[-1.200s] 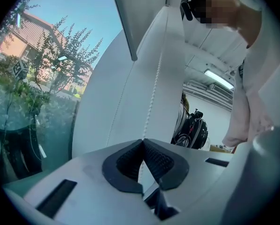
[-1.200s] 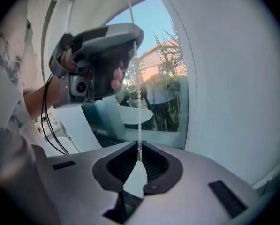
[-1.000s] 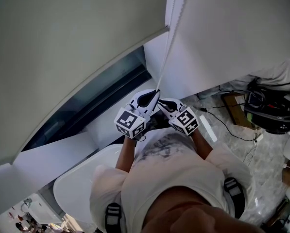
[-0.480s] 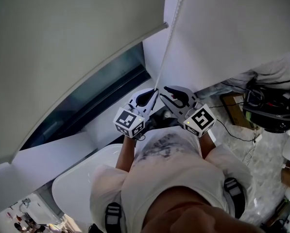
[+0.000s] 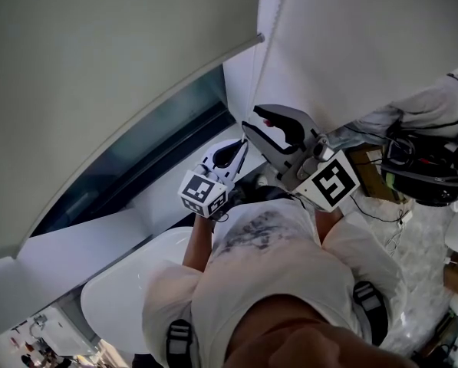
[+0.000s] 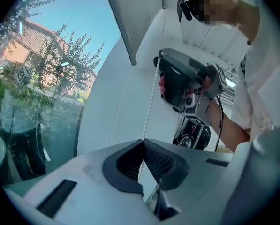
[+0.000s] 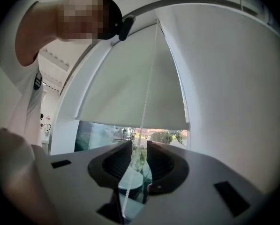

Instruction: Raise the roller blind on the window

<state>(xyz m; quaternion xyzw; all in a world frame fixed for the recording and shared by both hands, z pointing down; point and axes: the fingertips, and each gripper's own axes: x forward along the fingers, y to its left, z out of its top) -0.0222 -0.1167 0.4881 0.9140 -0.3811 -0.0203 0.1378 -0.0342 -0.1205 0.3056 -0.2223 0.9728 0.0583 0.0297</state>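
The pale roller blind [image 5: 98,67] covers the upper part of the window, and its bottom bar [image 7: 130,123] hangs above a strip of bare glass. A white bead chain [image 5: 270,52] drops beside the blind's right edge. My left gripper [image 5: 244,142] is shut on the chain low down, pads [image 6: 154,156] pressed together with the chain [image 6: 151,97] rising from them. My right gripper [image 5: 261,119] stands higher up the chain. Its jaws are open, and the chain [image 7: 148,93] runs loose through the gap [image 7: 139,149]. In the left gripper view the right gripper [image 6: 159,74] is beside the chain.
A white round table [image 5: 129,282] stands below the window. Dark window glass [image 5: 159,152] shows under the blind. A white wall panel [image 5: 367,44] is to the right. Black gear and cables [image 5: 420,175] lie on the floor at right. Trees [image 6: 60,64] show outside.
My right gripper has risen along the chain, from level with the left gripper to well above it. The left gripper has stayed in place, still shut on the chain.
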